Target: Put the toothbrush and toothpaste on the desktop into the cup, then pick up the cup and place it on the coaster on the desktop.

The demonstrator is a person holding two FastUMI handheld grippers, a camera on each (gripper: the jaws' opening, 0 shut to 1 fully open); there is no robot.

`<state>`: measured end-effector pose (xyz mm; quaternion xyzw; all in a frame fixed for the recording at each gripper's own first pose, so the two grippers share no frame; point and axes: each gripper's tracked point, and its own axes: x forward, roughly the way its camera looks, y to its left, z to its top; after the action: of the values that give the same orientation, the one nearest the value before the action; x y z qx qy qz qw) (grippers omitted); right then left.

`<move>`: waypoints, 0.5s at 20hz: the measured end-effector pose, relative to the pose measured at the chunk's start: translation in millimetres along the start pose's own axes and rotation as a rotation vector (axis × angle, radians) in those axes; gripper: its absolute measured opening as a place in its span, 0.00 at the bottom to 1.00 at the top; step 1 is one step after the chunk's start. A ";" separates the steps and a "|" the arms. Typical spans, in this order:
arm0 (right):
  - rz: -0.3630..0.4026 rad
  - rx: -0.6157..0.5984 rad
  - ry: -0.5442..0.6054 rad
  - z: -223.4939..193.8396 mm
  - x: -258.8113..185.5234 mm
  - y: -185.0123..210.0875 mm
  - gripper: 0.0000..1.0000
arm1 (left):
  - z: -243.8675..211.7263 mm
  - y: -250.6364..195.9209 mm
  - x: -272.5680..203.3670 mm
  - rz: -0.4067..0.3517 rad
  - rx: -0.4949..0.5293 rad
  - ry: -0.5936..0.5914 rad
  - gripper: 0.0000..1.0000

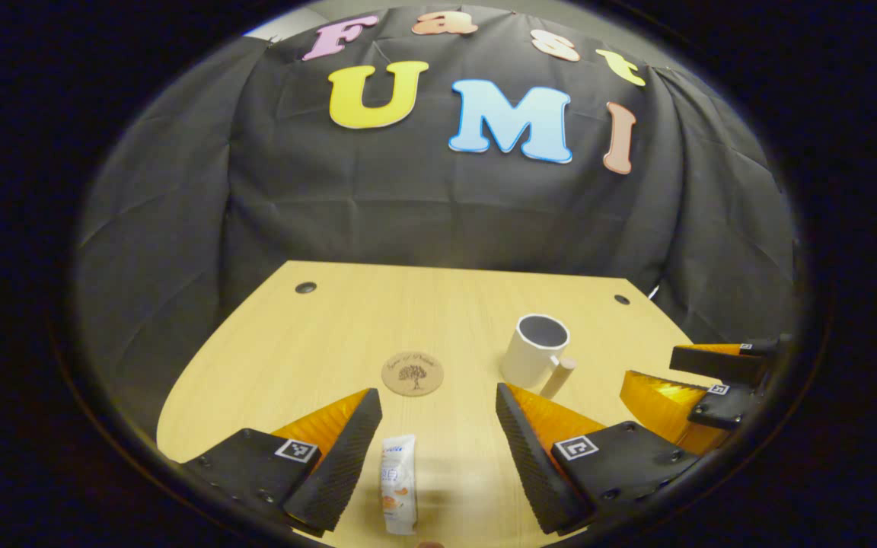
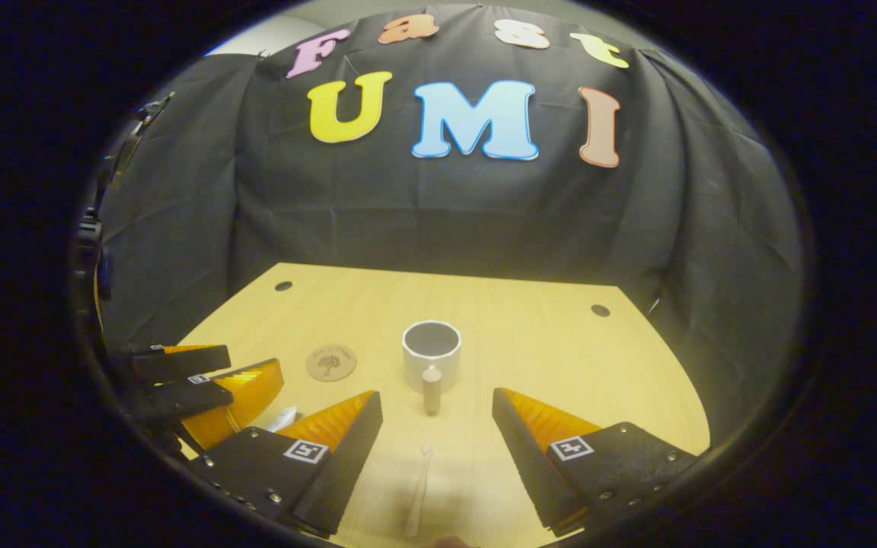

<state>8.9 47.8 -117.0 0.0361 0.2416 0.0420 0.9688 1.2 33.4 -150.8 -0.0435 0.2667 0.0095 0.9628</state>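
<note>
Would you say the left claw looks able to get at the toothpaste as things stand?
Probably yes. The left claw is open, and the toothpaste lies flat on the desktop between its fingers, with nothing in between. The coaster and cup sit farther off.

Faint script above a tree emblem on the round coaster (image 1: 412, 373), too small to read; same emblem, smaller and no clearer, in the right gripper view (image 2: 330, 362). Printed label on the toothpaste (image 1: 398, 482) tube, blurred beyond reading. Square black-and-white coded markers on the gripper bodies, carrying no words
</note>
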 end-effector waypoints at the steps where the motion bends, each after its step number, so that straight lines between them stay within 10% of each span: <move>1: 0.003 0.001 0.037 -6.9 3.3 1.9 0.90 | -9.0 1.5 3.2 0.005 0.000 0.039 0.97; 10: 0.047 0.024 0.317 -65.6 18.5 16.1 0.90 | -80.2 23.7 29.3 0.036 0.022 0.350 0.96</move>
<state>-6.8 68.8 -182.0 0.0461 0.3910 0.0672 0.9168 -15.8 49.7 -236.1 -0.0291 0.4309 0.0162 0.9018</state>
